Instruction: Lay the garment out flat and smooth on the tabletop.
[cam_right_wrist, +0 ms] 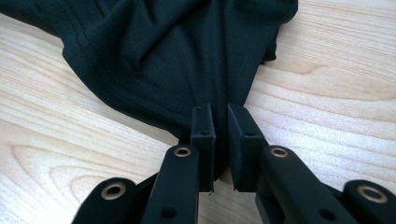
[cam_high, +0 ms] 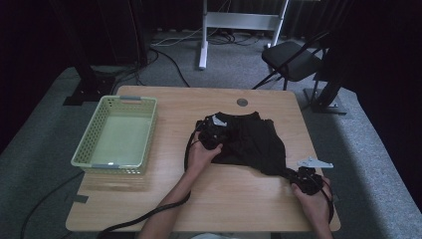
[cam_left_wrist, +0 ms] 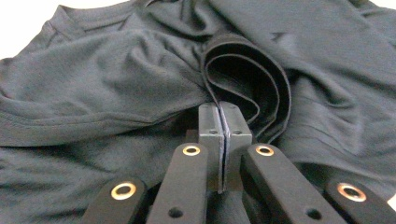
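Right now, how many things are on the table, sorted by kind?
Black shirt: 1
Pale green basket: 1
Tongs: 2, the left tongs and right tongs, both clamped on the shirt
Total: 4

I'm standing in what looks like a recording lab or studio, not a home. My wooden table (cam_high: 149, 199) sits on grey carpet (cam_high: 45, 134), ringed by dark curtains (cam_high: 45, 35). Black stand legs (cam_high: 87, 82) are planted on the floor to either side, cables (cam_high: 169, 47) snake across it, a white metal frame (cam_high: 239, 22) rises at the back, and a black folding chair (cam_high: 293, 59) waits off to one side.
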{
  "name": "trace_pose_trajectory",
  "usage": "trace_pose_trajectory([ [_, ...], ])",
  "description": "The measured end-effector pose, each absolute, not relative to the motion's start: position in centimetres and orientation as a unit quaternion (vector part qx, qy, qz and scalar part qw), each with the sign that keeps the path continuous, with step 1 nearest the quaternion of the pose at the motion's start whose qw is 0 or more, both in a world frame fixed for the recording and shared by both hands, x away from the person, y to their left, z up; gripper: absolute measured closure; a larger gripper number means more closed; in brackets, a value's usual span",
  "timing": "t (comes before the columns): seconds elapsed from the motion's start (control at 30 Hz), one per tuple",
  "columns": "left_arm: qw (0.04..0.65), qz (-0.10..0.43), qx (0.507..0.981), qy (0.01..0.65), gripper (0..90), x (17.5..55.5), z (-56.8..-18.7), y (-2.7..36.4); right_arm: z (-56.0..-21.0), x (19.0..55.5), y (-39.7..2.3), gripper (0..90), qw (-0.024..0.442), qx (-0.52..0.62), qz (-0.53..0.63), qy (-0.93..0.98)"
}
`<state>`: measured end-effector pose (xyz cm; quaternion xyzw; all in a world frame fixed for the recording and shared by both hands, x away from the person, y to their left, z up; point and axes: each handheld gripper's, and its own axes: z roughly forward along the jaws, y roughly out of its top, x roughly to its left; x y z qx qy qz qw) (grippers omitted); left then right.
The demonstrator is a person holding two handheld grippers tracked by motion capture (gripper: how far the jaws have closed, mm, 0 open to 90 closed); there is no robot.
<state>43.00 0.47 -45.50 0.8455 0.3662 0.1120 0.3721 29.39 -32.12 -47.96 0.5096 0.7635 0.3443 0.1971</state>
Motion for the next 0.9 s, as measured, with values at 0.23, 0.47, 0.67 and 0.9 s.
trace_pose_trajectory([
  [0.23, 0.382, 0.121, 0.842, 0.362, 90.0, 41.6, -44.4, 2.9, -47.8, 28.7, -32.6, 82.3, 0.201, 0.510, 0.341, 0.764],
  [0.47, 0.400, 0.120, 0.828, 0.374, 90.0, 40.4, -43.9, 5.0, -47.6, 28.0, -33.1, 82.3, 0.205, 0.513, 0.337, 0.762],
  [0.67, 0.411, 0.123, 0.820, 0.378, 90.0, 39.2, -43.1, 6.5, -47.3, 27.5, -33.4, 82.4, 0.209, 0.513, 0.334, 0.763],
  [0.9, 0.432, 0.128, 0.810, 0.376, 90.0, 37.7, -41.6, 8.3, -46.8, 26.7, -34.1, 82.5, 0.218, 0.514, 0.334, 0.760],
])
